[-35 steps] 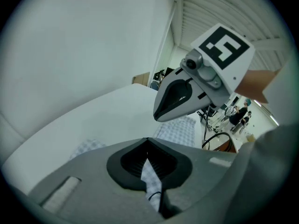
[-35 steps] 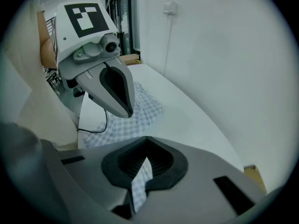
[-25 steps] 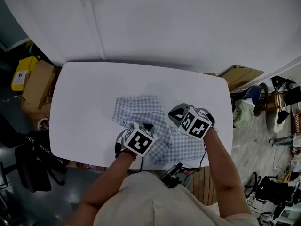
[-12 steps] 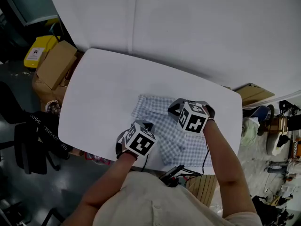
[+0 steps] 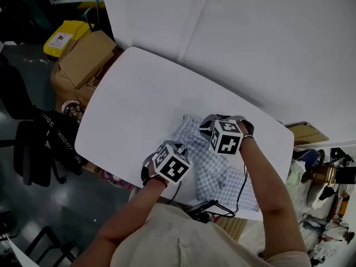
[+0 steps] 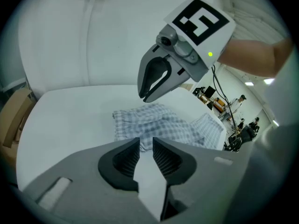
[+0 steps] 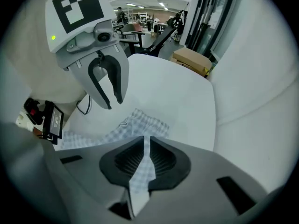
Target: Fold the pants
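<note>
The blue-and-white checked pants (image 5: pixel 214 168) lie rumpled on the white table (image 5: pixel 139 104), toward its right end. My left gripper (image 5: pixel 169 161) hovers at the cloth's near-left edge. In the left gripper view its jaws (image 6: pixel 145 146) have just been opening, and only bare table shows in the gap, with the pants (image 6: pixel 159 125) ahead. My right gripper (image 5: pixel 221 133) points steeply down over the far-left part of the pants. Its jaws (image 7: pixel 146 143) have also just been opening to a narrow gap, and checked cloth (image 7: pixel 140 122) shows through it.
Cardboard boxes (image 5: pixel 83 60) and a yellow container (image 5: pixel 64 38) stand on the floor left of the table, with a black chair (image 5: pixel 33 149) nearer. A black device with a cable (image 5: pixel 203 207) sits at the table's near edge. A white wall runs behind.
Both grippers have moved left across the table toward the pants' left end, the left one now off the cloth. The head view has swung, so the table sits lower right.
</note>
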The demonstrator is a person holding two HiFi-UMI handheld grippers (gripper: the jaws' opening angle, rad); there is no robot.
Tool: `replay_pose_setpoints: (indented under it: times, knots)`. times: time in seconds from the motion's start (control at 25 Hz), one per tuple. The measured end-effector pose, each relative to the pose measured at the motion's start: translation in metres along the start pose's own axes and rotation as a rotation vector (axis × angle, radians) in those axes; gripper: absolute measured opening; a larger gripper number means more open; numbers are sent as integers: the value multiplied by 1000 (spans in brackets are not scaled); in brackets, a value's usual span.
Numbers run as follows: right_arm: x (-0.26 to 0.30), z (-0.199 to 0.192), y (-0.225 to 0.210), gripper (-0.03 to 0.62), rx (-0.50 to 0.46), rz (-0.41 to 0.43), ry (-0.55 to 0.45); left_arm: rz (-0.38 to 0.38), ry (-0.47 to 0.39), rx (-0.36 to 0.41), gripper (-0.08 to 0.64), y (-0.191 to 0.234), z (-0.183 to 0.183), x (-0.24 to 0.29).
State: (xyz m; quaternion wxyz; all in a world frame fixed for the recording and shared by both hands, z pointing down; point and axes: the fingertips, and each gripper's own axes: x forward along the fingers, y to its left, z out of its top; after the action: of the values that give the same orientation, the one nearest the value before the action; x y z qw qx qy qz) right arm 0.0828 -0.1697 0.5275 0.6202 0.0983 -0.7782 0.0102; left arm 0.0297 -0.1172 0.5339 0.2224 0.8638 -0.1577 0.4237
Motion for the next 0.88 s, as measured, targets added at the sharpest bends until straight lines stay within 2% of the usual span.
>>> replay_pose_setpoints:
  times: [0.16,0.24,0.32,0.48,0.68,0.88]
  knots:
    - [18,11,-10,72,-88,22,26,36,-11,-23,139,13,-3,3]
    - [28,14,-13,150,-142,37,47,59,-9,-25,162,19,-6,6]
    - [37,15,-16,190,-200,47,69,77,-3,-36,167,25,-9,9]
    - [51,16,-17,206,-319,75,105,103,5,-70,172,37,-13,16]
    - [68,17,-19,258,-482,92,130,129,10,-102,215,51,-19,29]
    - [85,17,-19,258,-541,113,138,128,20,-126,216,55,-19,41]
